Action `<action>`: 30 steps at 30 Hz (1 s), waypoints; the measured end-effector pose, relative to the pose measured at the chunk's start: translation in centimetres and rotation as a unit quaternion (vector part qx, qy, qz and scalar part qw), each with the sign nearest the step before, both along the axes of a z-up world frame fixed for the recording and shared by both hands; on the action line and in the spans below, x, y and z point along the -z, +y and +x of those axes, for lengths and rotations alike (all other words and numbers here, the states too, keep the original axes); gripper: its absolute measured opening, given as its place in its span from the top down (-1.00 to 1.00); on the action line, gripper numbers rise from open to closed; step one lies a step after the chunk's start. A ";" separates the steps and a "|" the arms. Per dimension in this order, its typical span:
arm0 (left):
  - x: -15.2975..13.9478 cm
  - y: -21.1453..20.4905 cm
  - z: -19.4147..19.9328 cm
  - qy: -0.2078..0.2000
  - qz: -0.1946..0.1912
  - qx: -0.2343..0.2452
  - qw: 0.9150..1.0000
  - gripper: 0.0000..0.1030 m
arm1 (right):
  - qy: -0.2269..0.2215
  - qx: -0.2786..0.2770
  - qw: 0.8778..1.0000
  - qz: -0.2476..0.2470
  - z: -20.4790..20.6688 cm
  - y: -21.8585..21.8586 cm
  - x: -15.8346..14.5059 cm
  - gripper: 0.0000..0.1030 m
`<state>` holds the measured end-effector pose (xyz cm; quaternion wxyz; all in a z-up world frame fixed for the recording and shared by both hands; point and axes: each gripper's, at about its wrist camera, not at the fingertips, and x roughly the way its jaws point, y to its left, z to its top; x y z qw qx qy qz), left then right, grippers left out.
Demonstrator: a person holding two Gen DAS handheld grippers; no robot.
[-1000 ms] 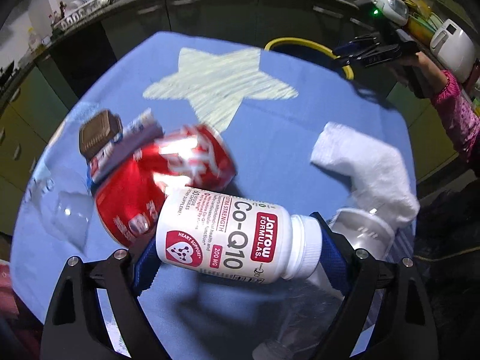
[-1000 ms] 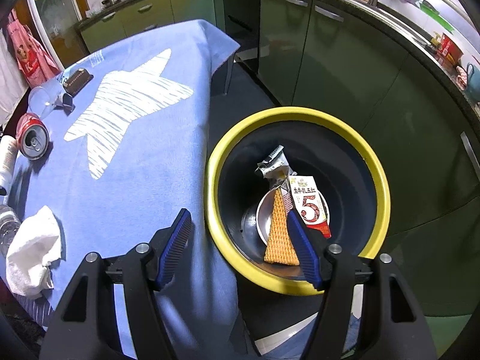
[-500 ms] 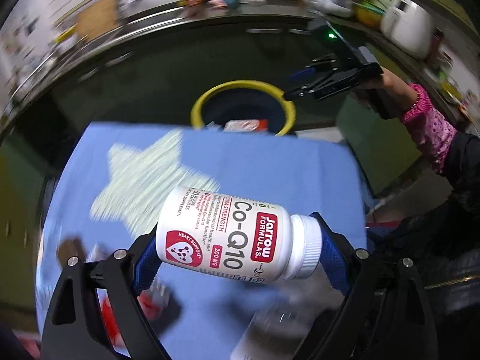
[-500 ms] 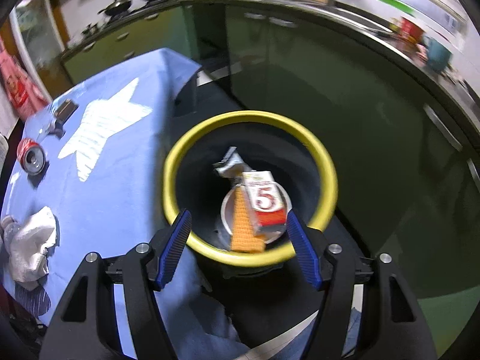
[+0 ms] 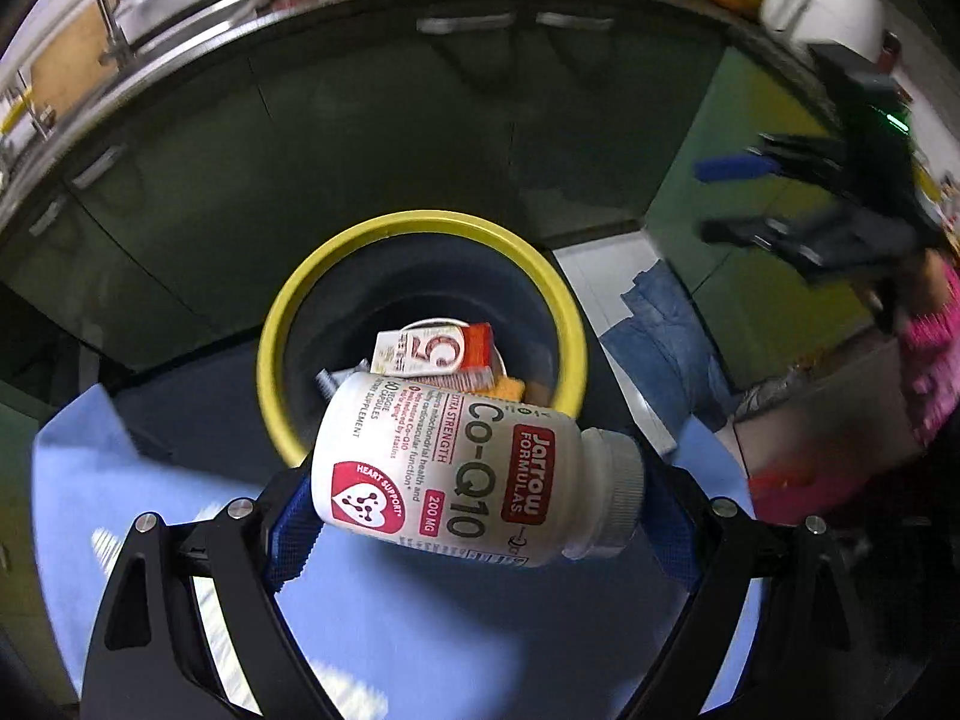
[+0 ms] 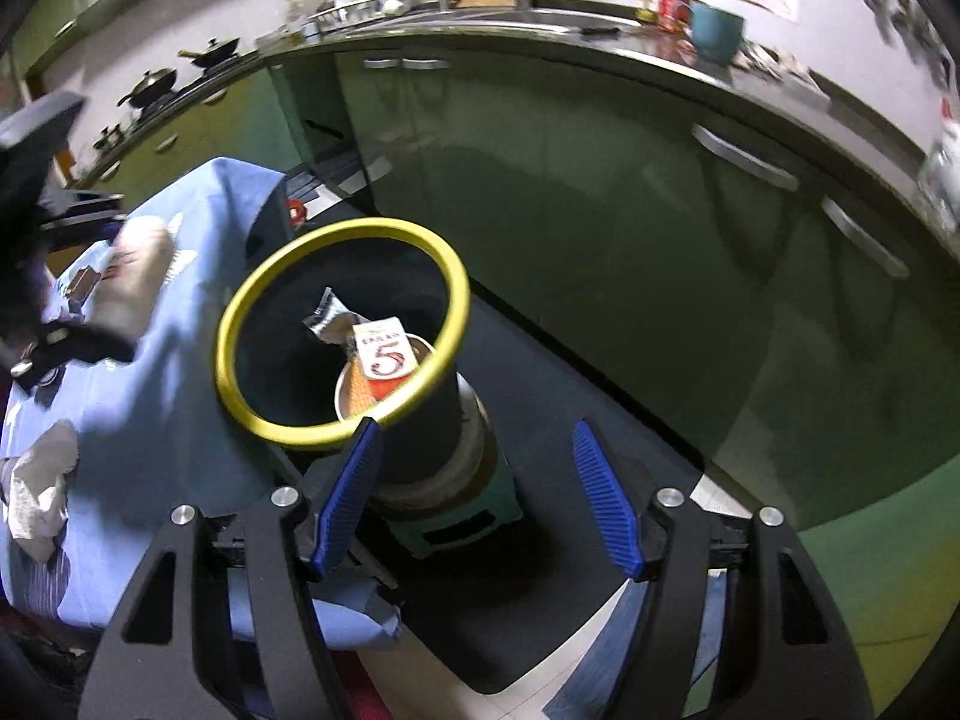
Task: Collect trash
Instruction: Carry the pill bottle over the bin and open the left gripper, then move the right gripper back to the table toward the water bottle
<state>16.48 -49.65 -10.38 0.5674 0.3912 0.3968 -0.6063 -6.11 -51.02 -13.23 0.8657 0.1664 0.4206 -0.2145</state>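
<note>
Left claw (image 5: 474, 516) clamped on supplement bottle (image 5: 474, 468), sideways, above bin (image 5: 420, 228).
Right claw (image 6: 474, 498) spread, unloaded, beside bin; crumpled tissue (image 6: 36, 492) on worktop (image 6: 150, 420).

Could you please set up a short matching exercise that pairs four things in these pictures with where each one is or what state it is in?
Things:
1. supplement bottle
2. right gripper
3. carton marked 5
4. crumpled tissue

Places or states:
A. lying inside the yellow-rimmed bin
B. open, holding nothing
C. clamped sideways in the left gripper
D. lying on the blue tablecloth

Pairs: 1-C, 2-B, 3-A, 4-D
</note>
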 end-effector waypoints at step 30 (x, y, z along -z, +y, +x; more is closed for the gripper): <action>-11.0 28.9 4.7 -0.048 -0.193 -0.391 0.899 -0.89 | -0.012 -0.192 0.981 0.010 6.7 11.3 -1.4 -0.28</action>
